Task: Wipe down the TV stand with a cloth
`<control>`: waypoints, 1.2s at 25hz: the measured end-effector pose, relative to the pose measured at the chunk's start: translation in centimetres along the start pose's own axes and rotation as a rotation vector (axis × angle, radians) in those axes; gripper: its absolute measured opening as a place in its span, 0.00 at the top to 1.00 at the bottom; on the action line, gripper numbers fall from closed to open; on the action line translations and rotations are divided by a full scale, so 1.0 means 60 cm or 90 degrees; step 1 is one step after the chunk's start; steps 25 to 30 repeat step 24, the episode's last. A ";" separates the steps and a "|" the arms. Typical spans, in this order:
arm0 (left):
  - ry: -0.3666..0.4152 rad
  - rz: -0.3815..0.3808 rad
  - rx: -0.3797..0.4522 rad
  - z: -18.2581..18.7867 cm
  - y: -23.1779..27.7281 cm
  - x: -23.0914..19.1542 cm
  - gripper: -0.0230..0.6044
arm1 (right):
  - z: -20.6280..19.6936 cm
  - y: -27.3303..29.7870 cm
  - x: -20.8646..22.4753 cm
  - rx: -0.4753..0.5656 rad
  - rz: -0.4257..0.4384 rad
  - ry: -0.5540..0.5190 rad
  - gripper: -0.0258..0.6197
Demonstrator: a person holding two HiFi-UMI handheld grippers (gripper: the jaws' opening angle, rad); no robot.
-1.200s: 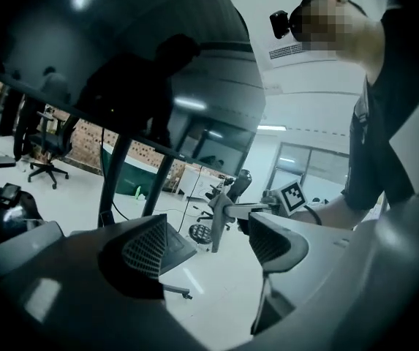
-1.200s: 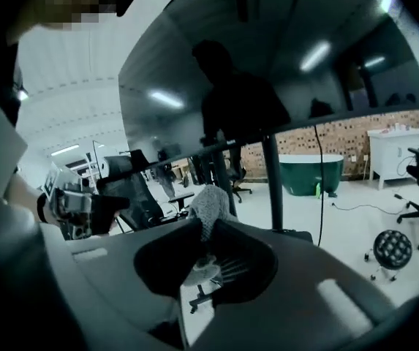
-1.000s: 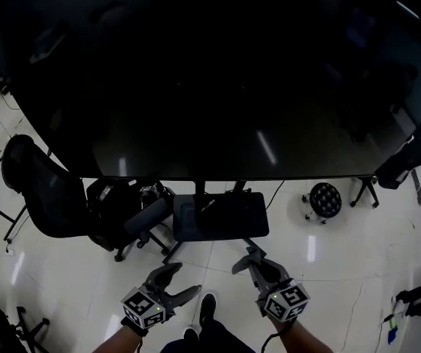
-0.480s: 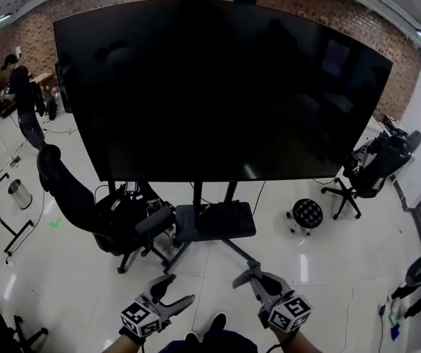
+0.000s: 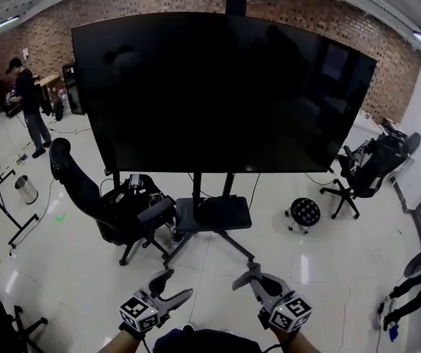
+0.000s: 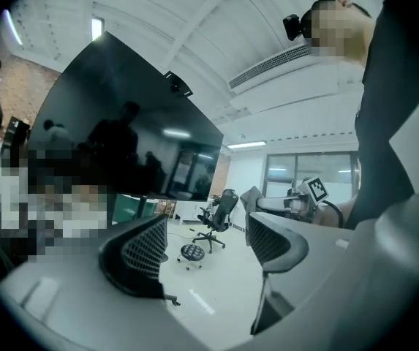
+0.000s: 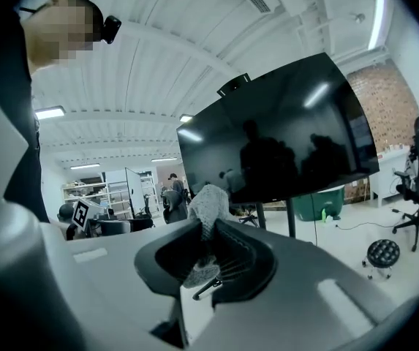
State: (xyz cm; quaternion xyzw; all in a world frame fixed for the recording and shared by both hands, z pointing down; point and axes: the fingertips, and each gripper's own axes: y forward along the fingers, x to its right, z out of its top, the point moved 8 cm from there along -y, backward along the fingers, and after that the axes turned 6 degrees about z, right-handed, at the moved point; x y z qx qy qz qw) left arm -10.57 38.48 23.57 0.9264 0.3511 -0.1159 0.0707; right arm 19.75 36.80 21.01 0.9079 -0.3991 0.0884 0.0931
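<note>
The TV stand is a black shelf on a wheeled post, under a large dark TV screen in the head view. Both grippers hang low in that view, well short of the stand. My left gripper is open, and the left gripper view shows nothing between its jaws. My right gripper is shut on a grey cloth, which bunches out above the jaws in the right gripper view. The screen also shows there.
A black office chair stands just left of the stand, touching its base. A round black stool and another chair are on the right. A person stands at the far left, near a small bin.
The view has pulled back and lifted: the whole screen and the brick wall now show. Both grippers stay low in the frame, left still open, right still shut on the cloth.
</note>
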 end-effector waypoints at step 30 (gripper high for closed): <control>0.017 0.023 0.024 0.013 0.012 0.092 0.37 | 0.051 -0.060 -0.011 0.029 0.066 -0.046 0.90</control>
